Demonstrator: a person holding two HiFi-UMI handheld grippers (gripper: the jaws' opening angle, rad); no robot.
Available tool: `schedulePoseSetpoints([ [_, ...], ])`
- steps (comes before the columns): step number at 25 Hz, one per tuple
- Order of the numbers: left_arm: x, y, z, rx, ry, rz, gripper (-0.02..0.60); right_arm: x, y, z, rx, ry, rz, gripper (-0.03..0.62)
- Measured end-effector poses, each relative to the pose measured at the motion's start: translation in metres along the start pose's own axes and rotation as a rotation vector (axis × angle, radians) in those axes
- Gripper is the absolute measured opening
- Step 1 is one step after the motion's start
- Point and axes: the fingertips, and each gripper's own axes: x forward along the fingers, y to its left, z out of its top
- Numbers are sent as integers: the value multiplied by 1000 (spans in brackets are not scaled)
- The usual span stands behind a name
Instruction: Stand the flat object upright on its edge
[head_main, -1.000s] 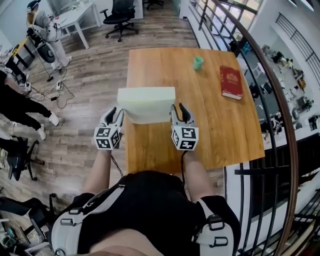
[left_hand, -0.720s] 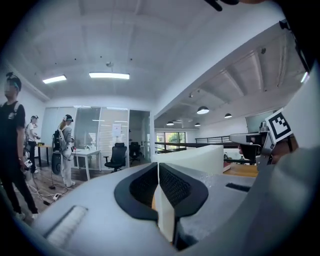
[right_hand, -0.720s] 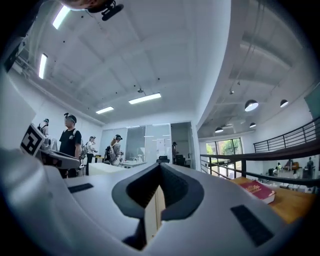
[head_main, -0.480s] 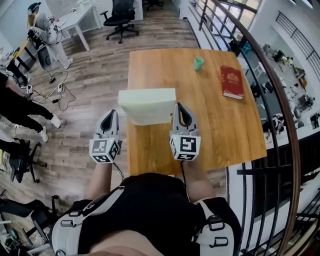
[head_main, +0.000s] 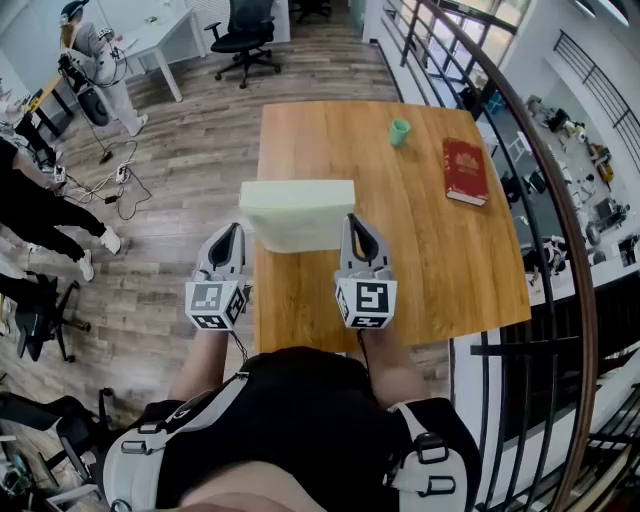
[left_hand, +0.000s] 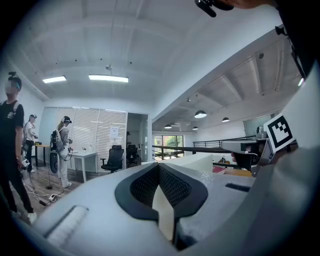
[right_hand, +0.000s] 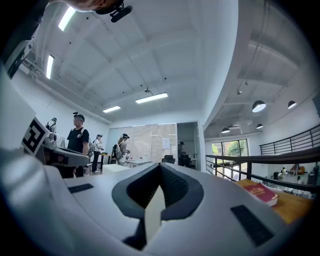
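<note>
The flat object is a white slab (head_main: 297, 213). It stands upright on its long edge near the left side of the wooden table (head_main: 430, 250), and nothing touches it. My left gripper (head_main: 228, 232) hangs just off its left end, beyond the table's left edge, shut and empty. My right gripper (head_main: 354, 222) is by its right end over the table, also shut with nothing in it. In the left gripper view the pads (left_hand: 159, 172) meet, and the slab (left_hand: 197, 161) shows to the right. The right gripper view shows closed jaws, with the slab (right_hand: 117, 168) at left.
A red book (head_main: 464, 170) lies near the table's right edge, and a small green cup (head_main: 400, 131) stands toward the far side. A black railing (head_main: 540, 180) runs past the right of the table. People and an office chair (head_main: 240, 35) are on the floor at left and far.
Both grippers went from open beside the slab's ends to shut and drew back a little toward me. The slab stays standing in place.
</note>
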Motion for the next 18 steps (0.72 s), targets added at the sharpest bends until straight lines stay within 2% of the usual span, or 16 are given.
schedulePoseSetpoints([
  [18, -10, 8, -6, 1, 17, 21, 5, -3, 11, -6, 2, 14, -1, 5],
])
